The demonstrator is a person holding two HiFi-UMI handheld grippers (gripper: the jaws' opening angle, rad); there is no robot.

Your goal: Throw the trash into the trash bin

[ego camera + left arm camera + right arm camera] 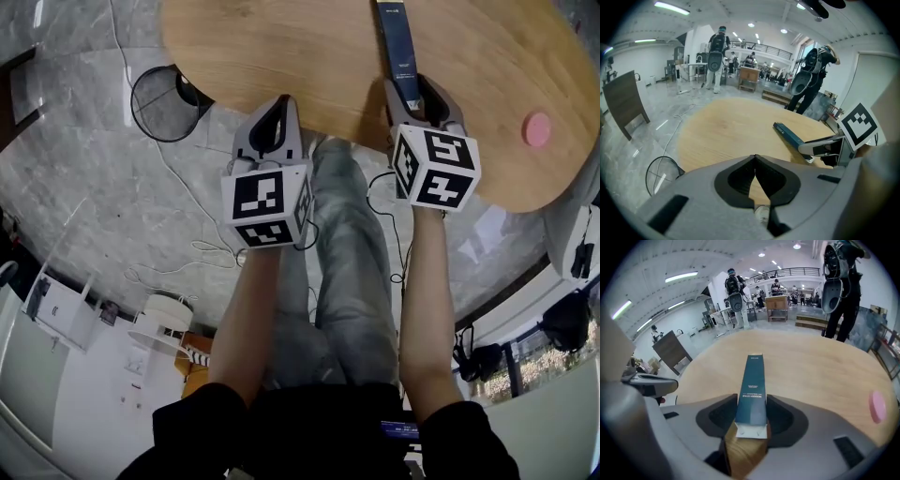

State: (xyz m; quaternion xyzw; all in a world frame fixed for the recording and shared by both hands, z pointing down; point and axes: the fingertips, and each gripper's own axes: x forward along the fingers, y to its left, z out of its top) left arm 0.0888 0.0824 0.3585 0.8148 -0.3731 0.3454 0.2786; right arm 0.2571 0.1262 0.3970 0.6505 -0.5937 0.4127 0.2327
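1. In the head view the right gripper is at centre right, over the near edge of the wooden table. A long dark blue box runs from its jaws up to the top edge of the frame.
2. The right gripper view shows the grip better. The two pads press on the near end of the box, one on each side, and the box lies flat on the table.
3. The left gripper has its jaws together, tips touching, with nothing between them. Its own view shows this plainly, while the head view sees this gripper only from behind.
4. The trash bin, of black wire, stands on the grey floor at the upper left of the head view. It is just beside the table edge and well apart from the box. The left gripper view catches only a part of it, at lower left.
5. A pink round thing lies on the table at the right. Only the head view and the right gripper view show it.
6. Only the gripper views show people standing beyond the table.
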